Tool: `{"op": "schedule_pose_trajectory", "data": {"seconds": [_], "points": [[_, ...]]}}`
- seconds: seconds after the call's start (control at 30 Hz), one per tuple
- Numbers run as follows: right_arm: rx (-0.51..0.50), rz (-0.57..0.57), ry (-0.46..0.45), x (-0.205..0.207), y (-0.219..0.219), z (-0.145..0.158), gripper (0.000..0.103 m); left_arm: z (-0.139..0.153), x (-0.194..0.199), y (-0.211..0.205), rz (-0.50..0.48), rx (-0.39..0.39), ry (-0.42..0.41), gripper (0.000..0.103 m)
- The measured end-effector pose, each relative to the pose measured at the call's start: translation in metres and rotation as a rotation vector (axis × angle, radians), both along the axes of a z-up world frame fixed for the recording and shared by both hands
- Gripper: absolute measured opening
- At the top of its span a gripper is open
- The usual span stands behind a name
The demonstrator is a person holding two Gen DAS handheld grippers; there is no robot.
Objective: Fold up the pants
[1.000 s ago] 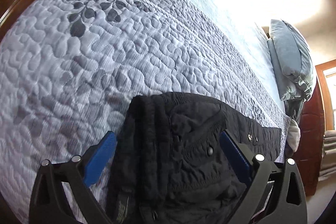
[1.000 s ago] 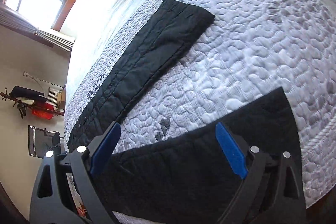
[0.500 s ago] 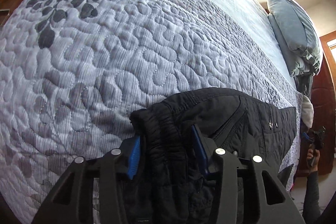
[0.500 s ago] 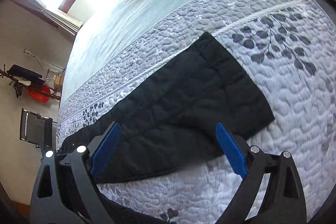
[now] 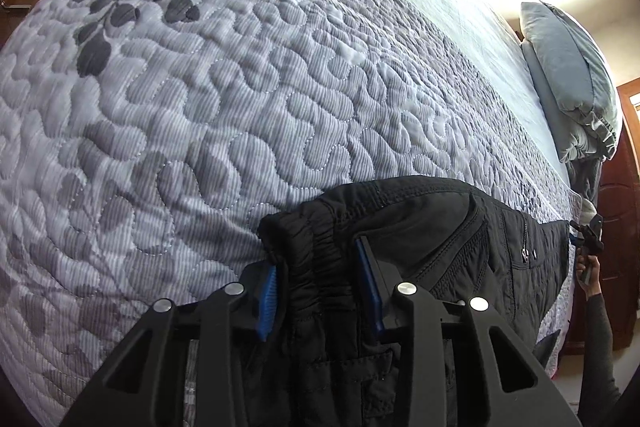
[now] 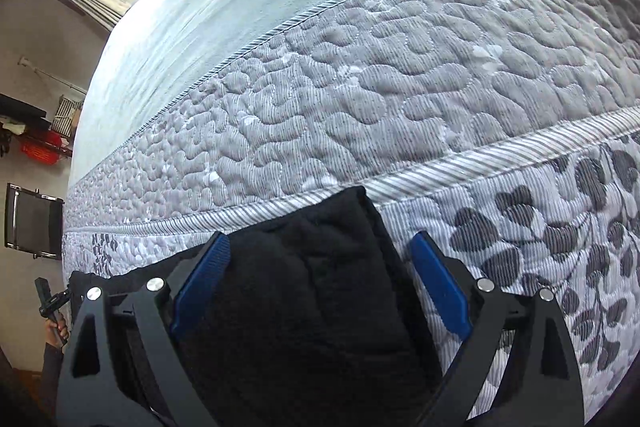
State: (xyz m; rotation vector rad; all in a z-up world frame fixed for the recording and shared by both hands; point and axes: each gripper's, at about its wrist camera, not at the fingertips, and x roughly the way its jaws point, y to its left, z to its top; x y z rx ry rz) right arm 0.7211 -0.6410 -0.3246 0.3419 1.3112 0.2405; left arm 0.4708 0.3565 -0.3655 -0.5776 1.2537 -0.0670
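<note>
Black pants lie on a grey quilted bedspread. In the left wrist view my left gripper is shut on the bunched elastic waistband at the pants' near corner; a zip pocket runs off to the right. In the right wrist view my right gripper is open, its blue pads either side of the end of a black pant leg, which lies between the fingers on the quilt. The pads do not press the cloth.
Grey pillows lie at the head of the bed on the right. The plain blue-grey sheet stretches beyond the quilt. The bed edge and a dark wooden door are at the right. A red rack stands by the far wall.
My left gripper closed on the waistband and has stayed shut. My right gripper moved from one pant leg to the end of the other leg, staying open.
</note>
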Motion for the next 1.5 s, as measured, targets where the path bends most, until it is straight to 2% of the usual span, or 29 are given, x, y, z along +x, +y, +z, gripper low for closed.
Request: {"op": "schedule_pose_trajectory", "data": {"seconds": [0.07,0.13,0.17,0.2,0.3,0.33,0.43,0.57,0.73,0.87,1.0,1.13,1.3,1.5], "points": [[-0.016,0.030,0.000,0.002,0.005,-0.004,0.090,0.000,0.001,-0.003,0.008,0.012,-0.001,0.035],[-0.058,0.030,0.009,0.002,0.005,-0.005,0.061,0.000,0.003,-0.008,0.018,0.033,0.002,0.034],[-0.047,0.022,0.013,0.001,0.000,-0.004,0.024,0.001,0.004,-0.012,0.024,0.045,0.004,0.032],[0.012,0.018,0.024,-0.001,-0.005,-0.002,0.011,0.002,0.005,-0.016,0.025,0.063,0.005,0.029],[-0.004,0.043,-0.018,-0.017,-0.004,0.016,0.008,0.011,0.007,-0.026,0.033,0.117,0.001,0.021],[-0.015,0.042,-0.031,-0.021,-0.004,0.022,0.008,0.014,0.006,-0.027,0.047,0.134,-0.002,0.011],[-0.012,0.014,-0.091,-0.038,-0.010,0.052,0.007,0.028,0.002,-0.022,0.104,0.128,-0.036,0.012],[-0.007,0.005,-0.185,-0.069,-0.011,0.107,0.006,0.055,-0.004,-0.029,0.111,0.137,-0.099,0.011],[-0.024,0.000,-0.284,-0.123,-0.022,0.175,0.006,0.103,-0.022,-0.038,0.110,0.129,-0.223,0.011],[-0.025,-0.026,-0.369,-0.184,-0.033,0.211,0.006,0.142,-0.055,-0.044,0.100,0.100,-0.360,0.011],[-0.047,-0.048,-0.418,-0.254,-0.043,0.222,0.005,0.173,-0.095,-0.054,0.072,0.087,-0.469,0.011],[-0.079,-0.093,-0.448,-0.327,-0.051,0.209,0.005,0.185,-0.136,-0.059,0.068,0.064,-0.520,0.011],[-0.060,-0.160,-0.471,-0.399,-0.058,0.193,0.006,0.192,-0.186,-0.058,0.077,0.050,-0.540,0.011],[-0.070,-0.214,-0.471,-0.454,-0.053,0.184,0.006,0.177,-0.229,-0.048,0.107,0.009,-0.512,0.012]]}}
